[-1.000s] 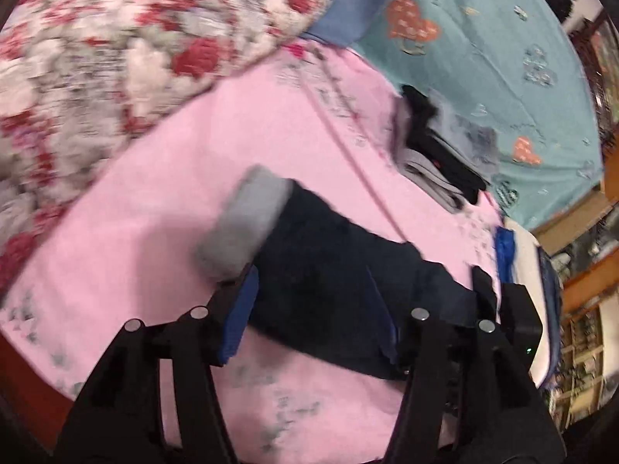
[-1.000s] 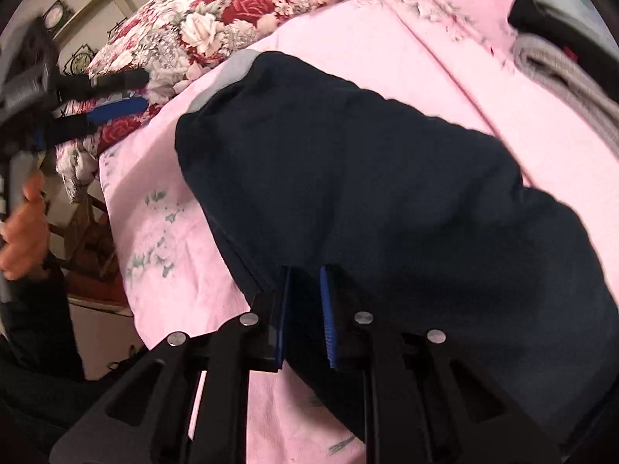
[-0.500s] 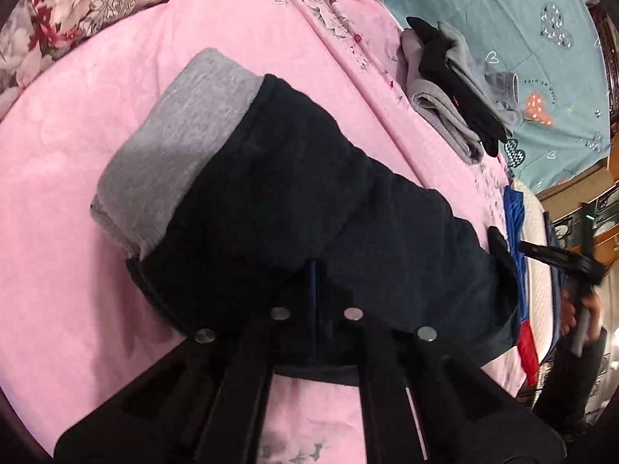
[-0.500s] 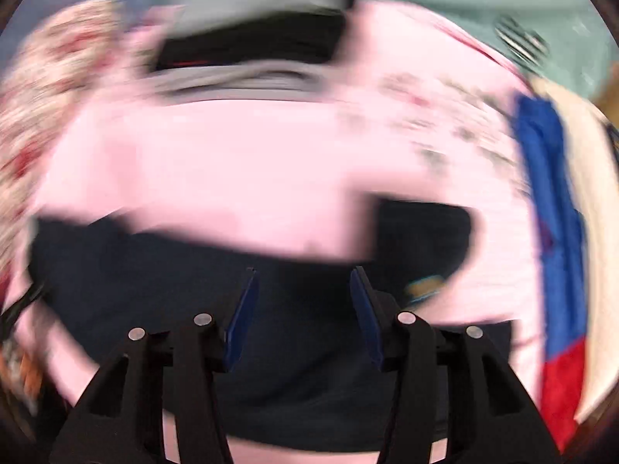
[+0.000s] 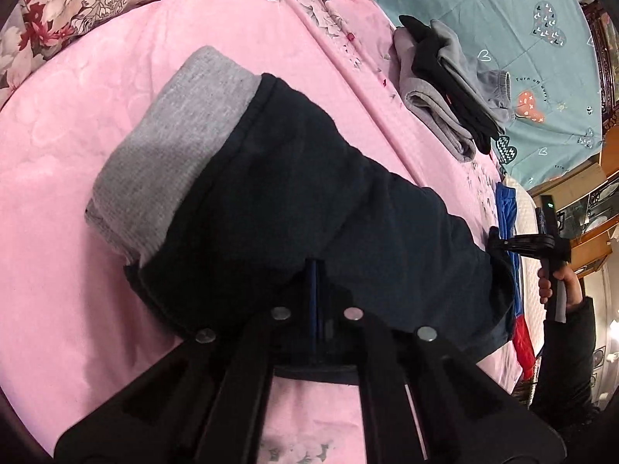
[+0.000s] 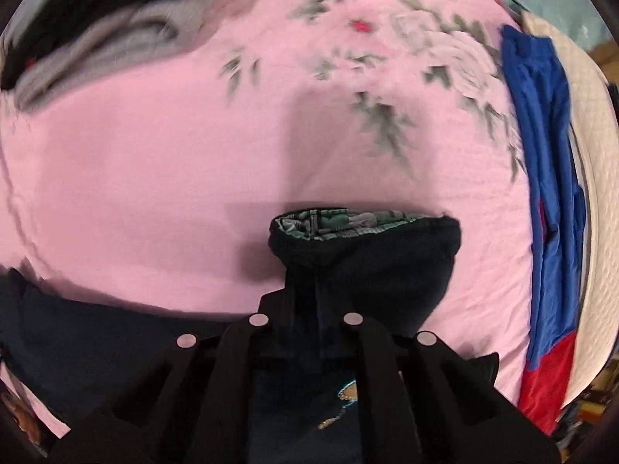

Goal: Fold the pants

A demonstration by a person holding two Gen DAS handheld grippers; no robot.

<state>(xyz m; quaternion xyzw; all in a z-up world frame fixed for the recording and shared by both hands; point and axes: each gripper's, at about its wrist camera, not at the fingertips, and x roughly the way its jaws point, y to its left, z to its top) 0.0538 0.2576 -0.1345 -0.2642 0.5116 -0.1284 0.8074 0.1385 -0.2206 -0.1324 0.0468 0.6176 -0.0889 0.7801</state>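
Note:
Dark navy pants with a grey waistband lie across the pink bedsheet. My left gripper is shut on the near edge of the pants close to the waistband end. My right gripper is shut on the pants' leg end, whose cuff shows a plaid lining. In the left wrist view the right gripper sits at the far end of the pants, held by a hand.
A stack of folded grey and black clothes lies at the far side of the sheet. A teal blanket lies beyond it. A floral quilt is at the upper left. A blue and red cloth runs along the bed's right edge.
My left gripper closed on the pants edge near the waistband. My right gripper let go, swung to the leg end and closed on the cuff.

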